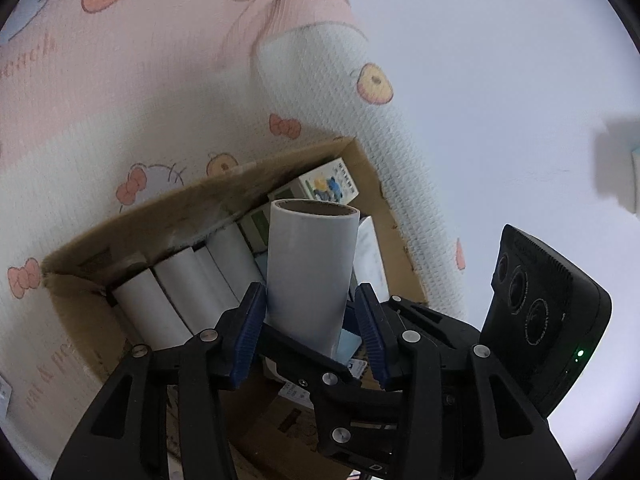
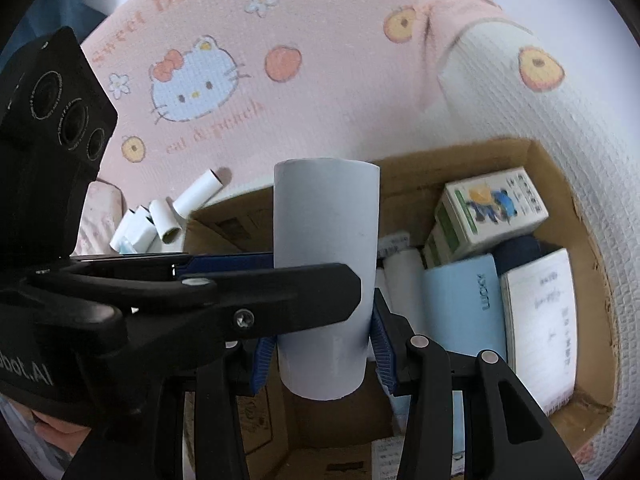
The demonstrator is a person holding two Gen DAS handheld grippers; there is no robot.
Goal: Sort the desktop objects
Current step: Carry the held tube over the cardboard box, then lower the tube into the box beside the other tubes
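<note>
A: What is held at this moment?

B: A white roll [image 2: 326,276] is pinched upright in the right gripper [image 2: 324,344], above the box [image 2: 560,184]. In the left wrist view a second, greyish roll [image 1: 310,276] is seen between the pads of the left gripper [image 1: 310,320]; the left pad is touching it, but a gap is seen at the right pad, so those jaws are judged spread, not pinching.

A: Which step is in hand?

B: Stowing, it is judged. Rolls are being brought into the box, where three white rolls [image 1: 188,292] are already laid side by side along one wall, with cartons [image 2: 492,208] and a notebook [image 2: 540,320] packed at the other end.

A: What does the next move call for?

B: The greyish roll should be let down beside the laid ones, then the left gripper drawn clear so the right roll can be lowered without a knock.

A: Anything left outside?

B: Small tubes [image 2: 176,212] are seen lying on the printed sheet [image 2: 320,92], beyond the box.
</note>
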